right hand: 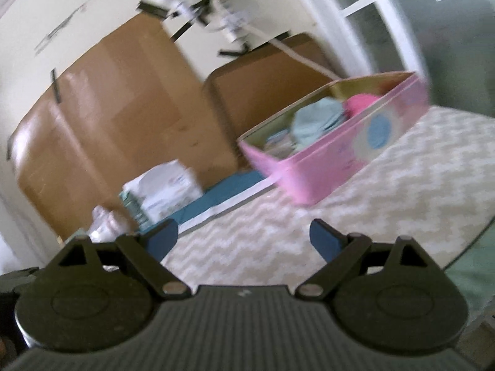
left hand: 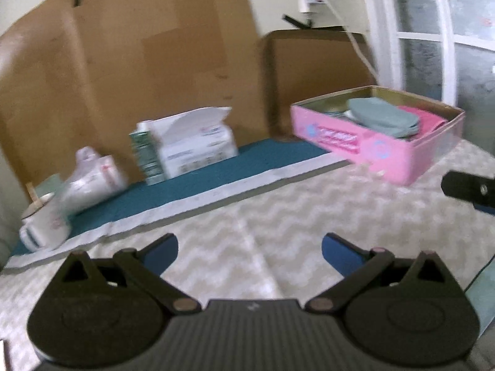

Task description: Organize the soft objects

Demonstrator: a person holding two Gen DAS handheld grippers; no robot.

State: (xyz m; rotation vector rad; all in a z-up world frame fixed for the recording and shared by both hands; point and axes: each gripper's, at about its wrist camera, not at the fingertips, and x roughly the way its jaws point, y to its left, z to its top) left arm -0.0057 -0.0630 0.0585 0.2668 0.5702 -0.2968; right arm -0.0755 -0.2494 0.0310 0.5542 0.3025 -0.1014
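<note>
Left gripper [left hand: 250, 249]: fingers spread wide, empty, over chevron-patterned cloth surface [left hand: 278, 222].
Right gripper [right hand: 244, 241]: same, wide, empty.
Grey-green folded soft cloth [left hand: 383, 116] and pink soft cloth [left hand: 420, 117]: inside open pink cardboard box [left hand: 349, 142], far right.
Risks: motion blur suggests fast swing, could knock box; white tissue pack [left hand: 195, 142] at rear mistaken for target.

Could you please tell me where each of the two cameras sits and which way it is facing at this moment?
Left wrist: sits behind the open left gripper, looks across the chevron cloth to the tissue pack and pink box; the right gripper's tip shows at the right edge.
Right wrist: sits behind the open right gripper, tilted, faces the pink box holding a grey-green cloth and a pink cloth.
Shared: box, tissue pack, cardboard, chevron cloth.
</note>
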